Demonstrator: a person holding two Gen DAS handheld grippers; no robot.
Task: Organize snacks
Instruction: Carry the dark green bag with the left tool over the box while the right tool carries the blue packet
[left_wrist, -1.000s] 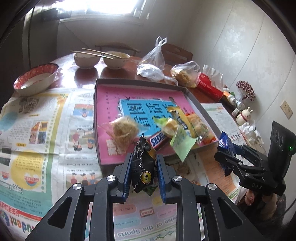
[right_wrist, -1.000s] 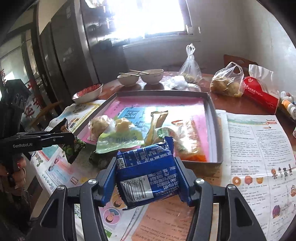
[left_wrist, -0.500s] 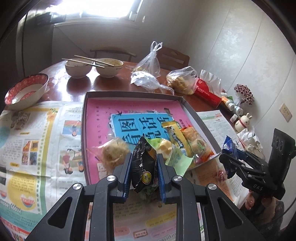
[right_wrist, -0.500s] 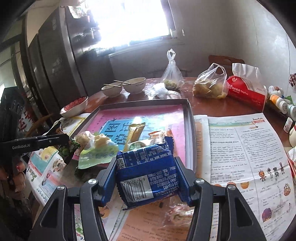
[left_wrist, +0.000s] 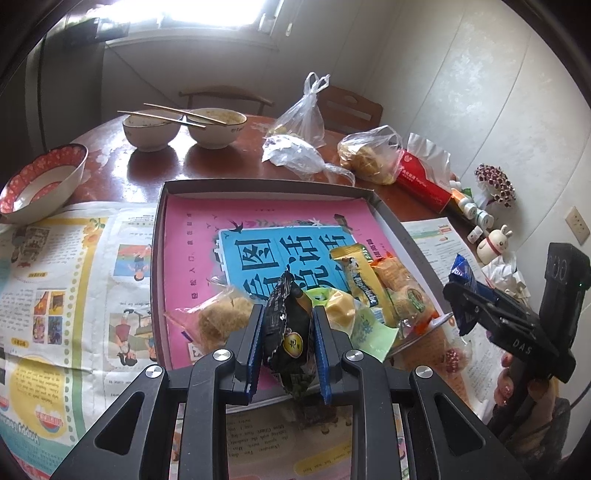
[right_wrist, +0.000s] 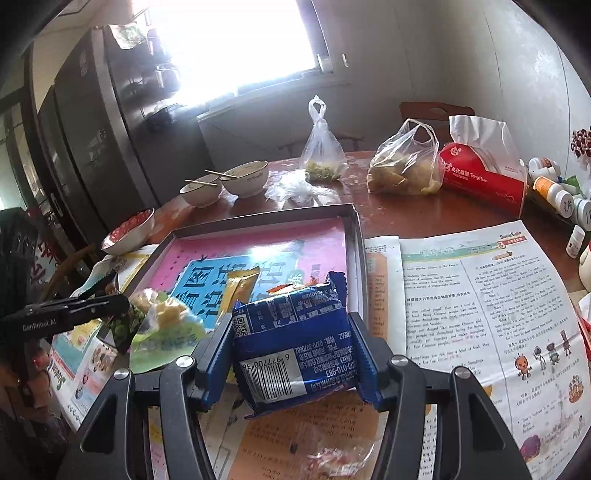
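The left tongs (left_wrist: 287, 341), black with blue pads, fill the lower centre of the left wrist view, clamped tight on a dark crinkled snack packet (left_wrist: 286, 332). The right tongs (right_wrist: 291, 354) sit at the lower centre of their own view, pressing a blue foil biscuit packet (right_wrist: 295, 343). A hand (left_wrist: 517, 387) grips the right handle at lower right.

We count three bowls (left_wrist: 216, 127), one box lid (left_wrist: 266, 184), two tied plastic bags (right_wrist: 404, 166), one red tissue pack (right_wrist: 484, 177), and two grippers (left_wrist: 288, 347), each gripping one snack packet (right_wrist: 295, 347).
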